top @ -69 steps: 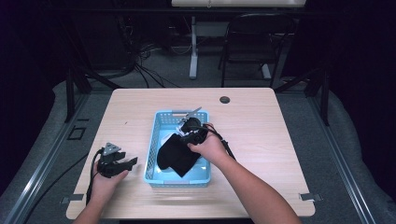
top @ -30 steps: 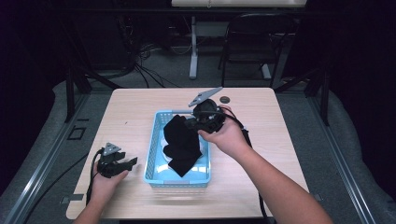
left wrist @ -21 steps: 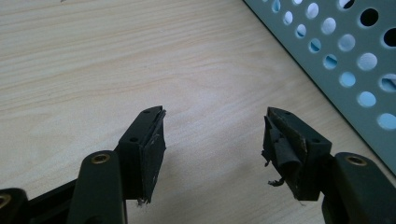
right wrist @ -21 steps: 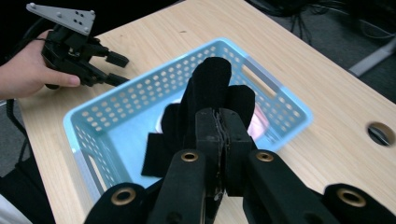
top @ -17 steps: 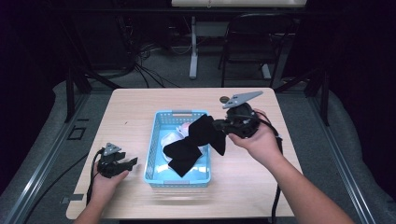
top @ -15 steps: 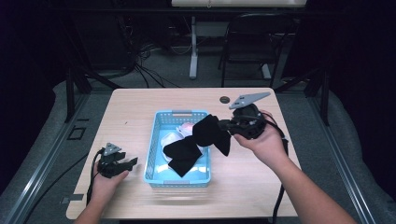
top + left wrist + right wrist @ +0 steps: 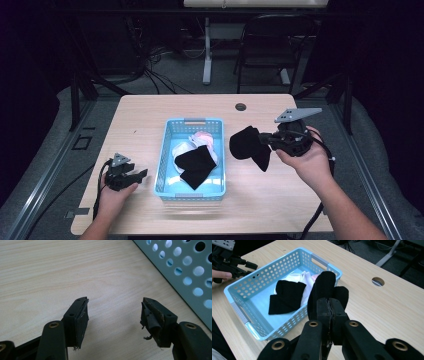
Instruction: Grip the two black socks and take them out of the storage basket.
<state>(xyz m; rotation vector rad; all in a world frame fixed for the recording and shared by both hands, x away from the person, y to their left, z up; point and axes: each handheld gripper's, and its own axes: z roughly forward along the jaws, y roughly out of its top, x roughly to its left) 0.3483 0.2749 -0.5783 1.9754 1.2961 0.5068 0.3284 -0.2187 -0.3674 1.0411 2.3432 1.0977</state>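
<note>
A light wooden table (image 7: 150, 115) stands on grey floor (image 7: 175, 80). Behind it, a black chair (image 7: 272, 50) and cables (image 7: 150, 55) sit in a dark room.

High view overhead; gripper views close, low; basket (image 7: 170, 150) shared.

A basket (image 7: 165, 150) stands mid-table (image 7: 150, 110), socks (image 7: 196, 165) inside; another sock (image 7: 247, 145) hangs to its right.

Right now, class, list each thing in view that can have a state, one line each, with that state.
Right tongs: shut on the black sock, held above the table.
Left tongs: open, nothing between them.
Blue basket: upright, holding a second black sock on white cloth.
</note>
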